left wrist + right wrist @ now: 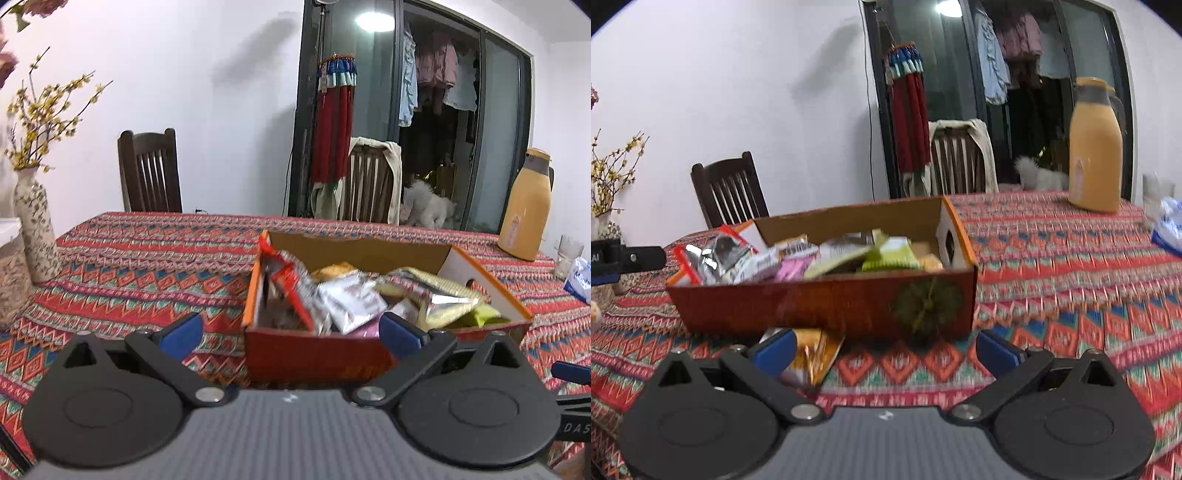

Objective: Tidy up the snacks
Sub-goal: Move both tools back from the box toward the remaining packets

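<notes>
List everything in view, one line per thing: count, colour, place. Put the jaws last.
box: one, orange-red cardboard, open top, mid table
snack packets: several, silver, red, pink, green, piled in the box
loose packet: one, orange, on the cloth in front of the box
tablecloth: one, red patterned, covers the table
jug: one, yellow-orange, far right of table
vase: one, patterned, yellow flower sprigs, left edge of table
chairs: two, dark wood, behind the table
dog: one, white, on the floor by the glass door
blue-white pack: one, right edge of table
left gripper: jaws open, at the box's near wall
right gripper: jaws open, before the box, by the loose packet
</notes>
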Demonstrator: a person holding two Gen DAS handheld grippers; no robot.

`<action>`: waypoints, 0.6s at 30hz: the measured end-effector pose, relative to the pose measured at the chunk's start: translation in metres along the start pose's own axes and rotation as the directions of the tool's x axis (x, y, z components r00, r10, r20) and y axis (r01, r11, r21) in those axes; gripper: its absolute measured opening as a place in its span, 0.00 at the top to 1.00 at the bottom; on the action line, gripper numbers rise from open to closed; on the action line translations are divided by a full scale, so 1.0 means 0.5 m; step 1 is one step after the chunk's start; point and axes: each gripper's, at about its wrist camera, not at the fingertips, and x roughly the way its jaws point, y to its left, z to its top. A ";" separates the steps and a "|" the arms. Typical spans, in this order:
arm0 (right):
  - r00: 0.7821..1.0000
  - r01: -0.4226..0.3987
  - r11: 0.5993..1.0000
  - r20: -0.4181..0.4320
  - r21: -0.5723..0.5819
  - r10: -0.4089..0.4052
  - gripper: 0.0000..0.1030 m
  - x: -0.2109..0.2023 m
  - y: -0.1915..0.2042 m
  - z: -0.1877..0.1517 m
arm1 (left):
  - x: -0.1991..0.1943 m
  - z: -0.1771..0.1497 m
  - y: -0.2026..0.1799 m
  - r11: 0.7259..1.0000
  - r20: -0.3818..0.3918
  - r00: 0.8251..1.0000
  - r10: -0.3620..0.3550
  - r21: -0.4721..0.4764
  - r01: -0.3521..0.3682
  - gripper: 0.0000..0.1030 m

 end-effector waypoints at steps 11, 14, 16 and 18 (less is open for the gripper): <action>0.999 -0.018 0.999 -0.050 -0.027 0.017 0.00 0.004 0.052 -0.015 | 0.009 -0.053 0.047 1.000 -0.056 0.998 -0.001 -0.007 0.001 0.00; 0.997 -0.034 0.998 -0.069 -0.053 0.031 0.00 0.022 0.075 -0.005 | 0.029 -0.063 0.059 1.000 -0.077 0.997 0.006 -0.030 -0.009 0.00; 0.995 -0.049 0.996 -0.089 -0.074 0.042 0.00 0.040 0.091 0.004 | 0.040 -0.066 0.070 0.998 -0.100 0.995 0.014 -0.055 -0.020 0.00; 0.993 -0.061 0.994 -0.109 -0.087 0.051 0.00 0.058 0.107 0.011 | 0.041 -0.066 0.082 0.996 -0.103 0.995 0.010 -0.087 -0.019 0.00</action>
